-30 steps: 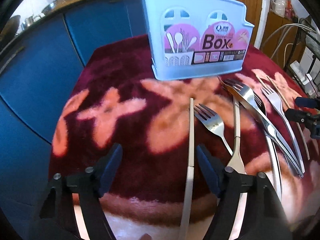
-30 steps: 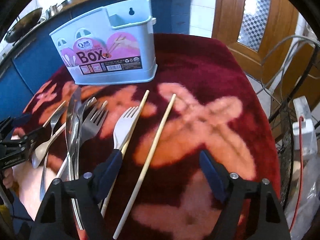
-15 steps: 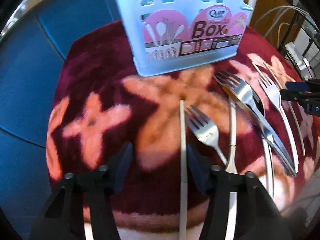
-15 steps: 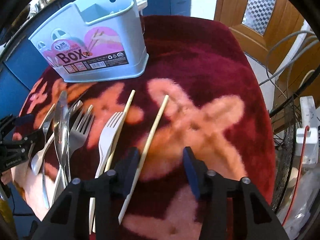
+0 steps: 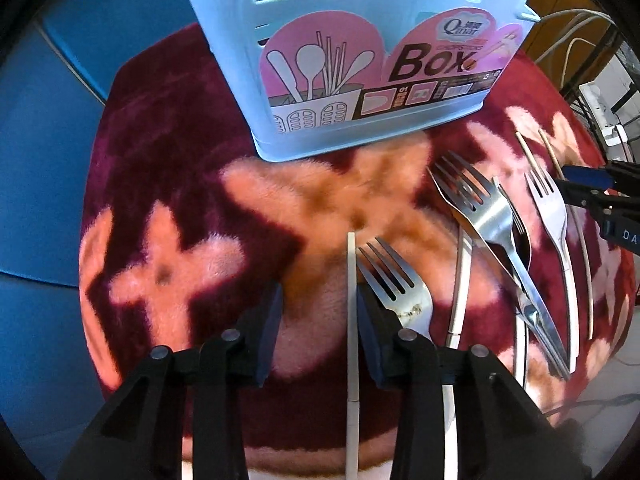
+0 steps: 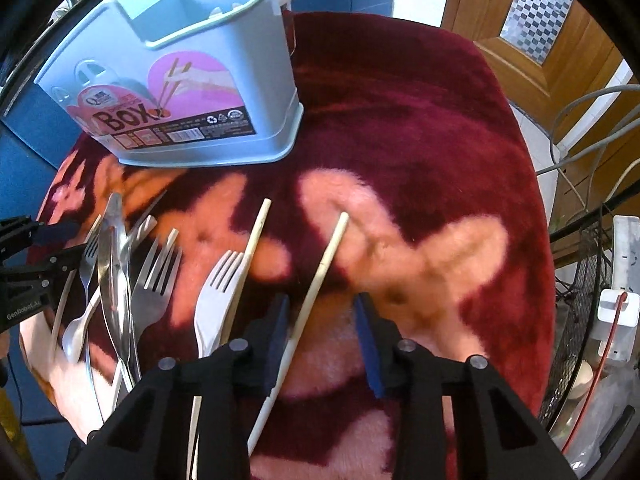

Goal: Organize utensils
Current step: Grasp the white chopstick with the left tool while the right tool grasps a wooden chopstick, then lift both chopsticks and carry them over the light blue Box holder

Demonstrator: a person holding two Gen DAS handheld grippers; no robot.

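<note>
A light blue utensil box (image 5: 360,52) (image 6: 192,80) stands at the back of a dark red cloth with pink flowers. In the left wrist view my left gripper (image 5: 318,320) points down over a pale chopstick (image 5: 351,304). The stick lies between the closing jaws, close to the right finger (image 5: 372,336), and the pads do not press on it. In the right wrist view my right gripper (image 6: 320,328) hangs over another chopstick (image 6: 322,272). Its jaws are also closing, with that stick beside the left finger (image 6: 276,336) and not clamped.
A fork (image 5: 396,288) lies just right of the left gripper. Several forks, a knife (image 5: 516,264) and a spoon (image 6: 78,332) are heaped in the middle. A white fork (image 6: 216,296) and a second chopstick (image 6: 250,252) lie left of the right gripper. Cables and a wire rack (image 6: 592,264) stand beyond the right edge.
Both grippers have narrowed their jaws and tipped further down over the cloth. Each has shifted so that a chopstick now lies between its fingers. The box looks nearer.
</note>
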